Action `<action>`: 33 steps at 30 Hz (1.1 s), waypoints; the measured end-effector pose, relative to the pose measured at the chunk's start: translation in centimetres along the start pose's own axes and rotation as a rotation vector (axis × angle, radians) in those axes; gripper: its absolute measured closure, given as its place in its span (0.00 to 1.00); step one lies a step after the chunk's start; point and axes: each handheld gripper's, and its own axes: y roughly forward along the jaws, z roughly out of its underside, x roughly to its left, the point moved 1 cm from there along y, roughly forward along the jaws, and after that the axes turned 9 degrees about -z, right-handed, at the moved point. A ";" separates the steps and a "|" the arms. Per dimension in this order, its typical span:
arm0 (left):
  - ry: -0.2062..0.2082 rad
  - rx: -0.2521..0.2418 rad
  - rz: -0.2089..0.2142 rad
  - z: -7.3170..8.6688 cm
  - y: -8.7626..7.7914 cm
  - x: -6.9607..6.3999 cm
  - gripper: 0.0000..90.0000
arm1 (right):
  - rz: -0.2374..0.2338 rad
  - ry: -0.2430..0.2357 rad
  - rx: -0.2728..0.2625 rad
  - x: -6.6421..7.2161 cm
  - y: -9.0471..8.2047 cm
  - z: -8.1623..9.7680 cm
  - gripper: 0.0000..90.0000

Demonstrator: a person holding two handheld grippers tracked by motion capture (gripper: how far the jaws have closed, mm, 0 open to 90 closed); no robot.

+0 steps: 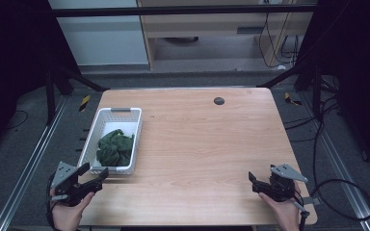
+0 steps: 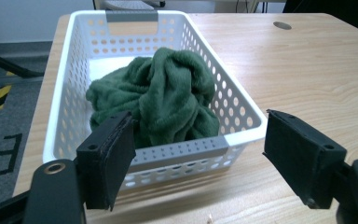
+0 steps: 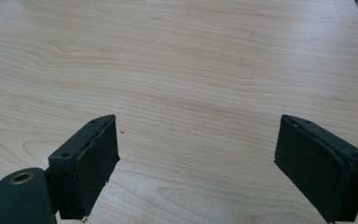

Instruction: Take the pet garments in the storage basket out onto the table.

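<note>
A: Where is the green cloth [image 2: 161,95] located?

B: It is seen bunched inside the white perforated basket [image 2: 65,100], which is set at the left side of the desk [image 1: 197,144].

A: And the left tool [image 1: 95,174]?

B: It is held just before the basket's near end, jaws spread, nothing gripped.

A: The right tool [image 1: 254,183]?

B: It is held over bare wood near the desk's right front corner, jaws released and empty.

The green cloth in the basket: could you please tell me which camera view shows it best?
The left gripper view shows the green cloth best: close up, crumpled in the white basket, with folds visible. The high view shows it small and dark from above. The right gripper view faces bare table.
</note>
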 end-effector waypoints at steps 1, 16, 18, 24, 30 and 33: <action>0.000 -0.002 0.001 -0.1 0.0 0.0 0.26 | 0.003 -0.004 0.005 0.0 0.0 0.0 0.15; -0.019 -0.019 -0.004 -3.1 0.2 1.0 0.25 | 0.002 -0.011 0.011 0.2 0.1 0.0 0.15; -0.018 -0.020 -0.005 -3.3 0.3 1.0 0.25 | 0.001 -0.017 0.011 0.2 0.2 0.0 0.14; -0.009 -0.016 -0.006 -4.2 0.7 1.0 0.25 | 0.003 -0.031 0.013 0.2 0.3 0.0 0.14; -0.007 -0.014 -0.002 -5.0 1.2 0.8 0.25 | -0.001 -0.032 0.013 0.2 0.3 0.0 0.14; -0.006 -0.013 -0.005 -5.3 1.6 0.7 0.25 | -0.002 -0.032 0.012 0.2 0.3 0.0 0.14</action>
